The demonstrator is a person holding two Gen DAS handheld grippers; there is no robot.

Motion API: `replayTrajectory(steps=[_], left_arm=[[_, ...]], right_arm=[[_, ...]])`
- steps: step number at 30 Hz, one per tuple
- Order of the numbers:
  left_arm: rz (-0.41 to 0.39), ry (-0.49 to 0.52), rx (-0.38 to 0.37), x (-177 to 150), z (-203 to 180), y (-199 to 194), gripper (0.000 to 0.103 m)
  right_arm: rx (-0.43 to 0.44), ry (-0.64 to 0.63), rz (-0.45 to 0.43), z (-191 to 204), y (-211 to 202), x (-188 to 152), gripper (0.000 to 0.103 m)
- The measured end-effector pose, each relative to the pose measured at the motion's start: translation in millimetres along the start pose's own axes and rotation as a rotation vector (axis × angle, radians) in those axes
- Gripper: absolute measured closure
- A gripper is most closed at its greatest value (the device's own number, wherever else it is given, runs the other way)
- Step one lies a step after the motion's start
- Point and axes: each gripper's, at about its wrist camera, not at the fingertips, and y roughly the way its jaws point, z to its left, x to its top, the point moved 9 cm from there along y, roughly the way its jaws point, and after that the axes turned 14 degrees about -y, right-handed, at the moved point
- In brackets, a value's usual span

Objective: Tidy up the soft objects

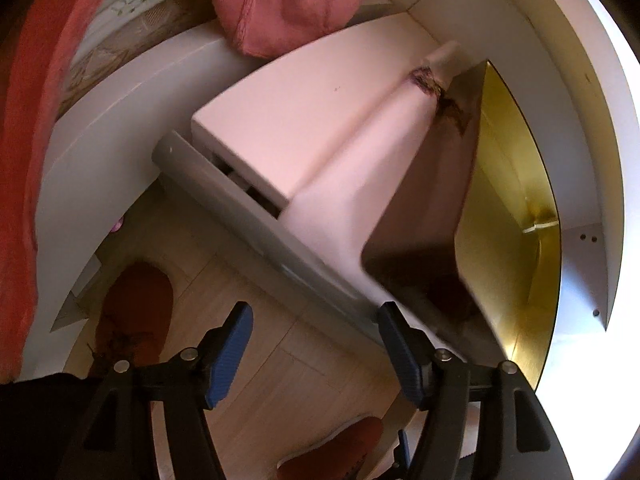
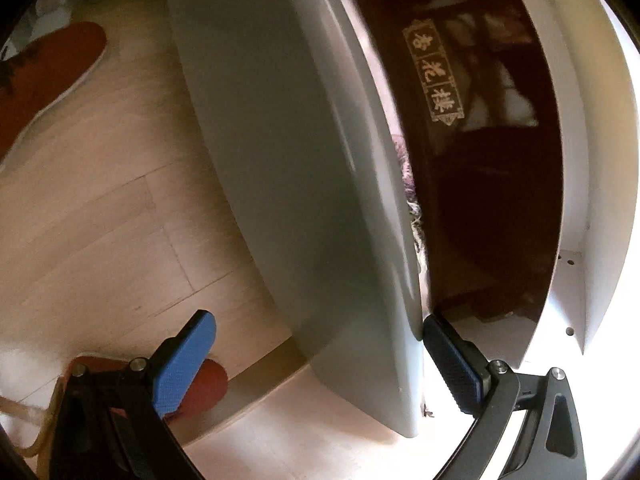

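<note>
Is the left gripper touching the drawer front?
Cannot tell. In the left wrist view the left gripper is open, one fingertip overlapping the grey drawer front; neither contact nor gap shows plainly.

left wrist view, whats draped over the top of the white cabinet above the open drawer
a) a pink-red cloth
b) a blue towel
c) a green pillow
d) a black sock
a) a bunched pink-red cloth hangs over the top edge of the white cabinet, above the open drawer; nothing blue, green or black lies up there.
</note>
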Motion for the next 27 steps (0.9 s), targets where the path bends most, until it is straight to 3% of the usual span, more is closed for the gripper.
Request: replayTrajectory(steps=[9, 18, 23, 27], left_arm=[[0.021, -0.006, 0.018, 1.7, -13.7, 7.8, 0.036], [0.056, -0.04, 0.078, -3.9, 7.5, 14.0, 0.028], [0.026, 0.037, 0.178, -18.4, 23.0, 1.7, 0.028], [0.03, 0.057, 0.23, -34.0, 36.7, -8.6, 0.028]], right_arm=[[0.022, 0.032, -0.041, -3.5, -11.8, 14.3, 0.0], [0.101, 0.001, -0.021, 13.3, -35.0, -0.8, 0.0], [0.19, 0.032, 0.017, 32.8, -58.4, -7.0, 0.0], [0.201, 0.017, 0.083, 57.3, -74.9, -14.0, 0.0]])
